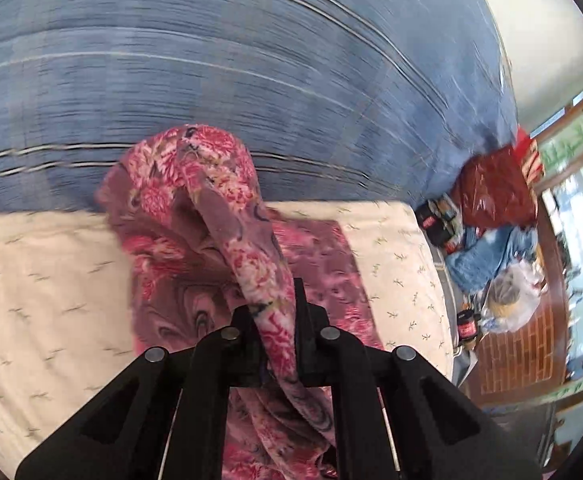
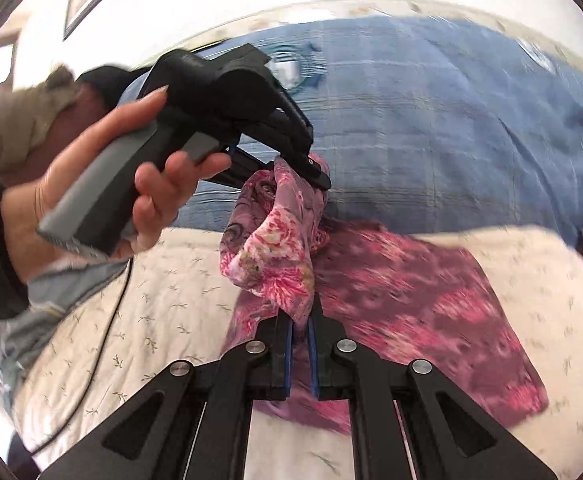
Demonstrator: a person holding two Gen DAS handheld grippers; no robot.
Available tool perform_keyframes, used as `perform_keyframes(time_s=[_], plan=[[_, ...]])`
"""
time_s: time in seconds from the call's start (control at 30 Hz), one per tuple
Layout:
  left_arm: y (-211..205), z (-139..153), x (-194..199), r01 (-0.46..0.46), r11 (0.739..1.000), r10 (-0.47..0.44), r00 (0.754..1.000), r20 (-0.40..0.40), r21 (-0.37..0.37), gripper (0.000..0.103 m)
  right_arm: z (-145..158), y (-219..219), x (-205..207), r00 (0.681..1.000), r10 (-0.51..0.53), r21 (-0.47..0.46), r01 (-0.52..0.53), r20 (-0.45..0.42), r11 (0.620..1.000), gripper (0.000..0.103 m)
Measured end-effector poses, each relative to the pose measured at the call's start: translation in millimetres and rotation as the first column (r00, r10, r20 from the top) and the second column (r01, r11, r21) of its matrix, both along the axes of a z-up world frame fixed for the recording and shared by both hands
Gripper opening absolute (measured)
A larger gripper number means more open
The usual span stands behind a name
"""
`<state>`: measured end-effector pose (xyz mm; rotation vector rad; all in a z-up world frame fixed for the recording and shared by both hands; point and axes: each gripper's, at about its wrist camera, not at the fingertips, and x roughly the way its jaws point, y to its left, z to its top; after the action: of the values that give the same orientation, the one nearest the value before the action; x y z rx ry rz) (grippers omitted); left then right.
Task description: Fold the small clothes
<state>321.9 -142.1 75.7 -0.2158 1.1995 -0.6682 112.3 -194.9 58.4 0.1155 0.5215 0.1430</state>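
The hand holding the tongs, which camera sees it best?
The right wrist camera: the hand wraps the grey handle of the left tongs, which pinch the flowery cloth. The left wrist camera shows no hand.

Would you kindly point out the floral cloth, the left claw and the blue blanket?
floral cloth (image 2: 275, 236): right wrist view, lifted fold.
left claw (image 2: 318, 174): right wrist view, fingertips.
blue blanket (image 1: 251, 60): left wrist view, striped middle.

The garment (image 2: 391, 300) lies on the sheet (image 2: 163, 304), one part lifted; the quilt (image 2: 431, 120) lies behind it, clutter (image 1: 491, 240) past the bed's right edge.
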Motion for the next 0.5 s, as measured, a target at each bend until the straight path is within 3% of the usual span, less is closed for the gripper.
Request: perform_keyframes(time_s=[0.17,0.27,0.37,0.43,0.5], plan=[[-71,-31,-5,0.055,0.997,-0.052,0.997,-0.05,0.061,0.007,-10,-61,-2,0.994,-0.06,0.203,0.078,-0.089,0.976,0.006],[-108,-62,-6,0.076,0.986,-0.064,0.995,-0.082,0.148,0.007,-23,-91,-2,0.985,-0.081,0.329,0.129,-0.155,0.935,0.006],[-126,-84,-7,0.079,0.97,-0.058,0.994,-0.098,0.228,0.013,-50,-122,4,0.96,-0.075,0.466,0.199,-0.271,0.862,0.006],[-131,-85,-9,0.067,0.967,-0.044,0.994,-0.096,0.247,0.022,-65,-136,5,0.943,-0.055,0.536,0.234,-0.329,0.811,0.012],[-135,-80,-10,0.073,0.968,-0.048,0.993,-0.111,0.241,0.036,-72,-144,6,0.926,-0.049,0.552,0.265,-0.374,0.791,0.02]])
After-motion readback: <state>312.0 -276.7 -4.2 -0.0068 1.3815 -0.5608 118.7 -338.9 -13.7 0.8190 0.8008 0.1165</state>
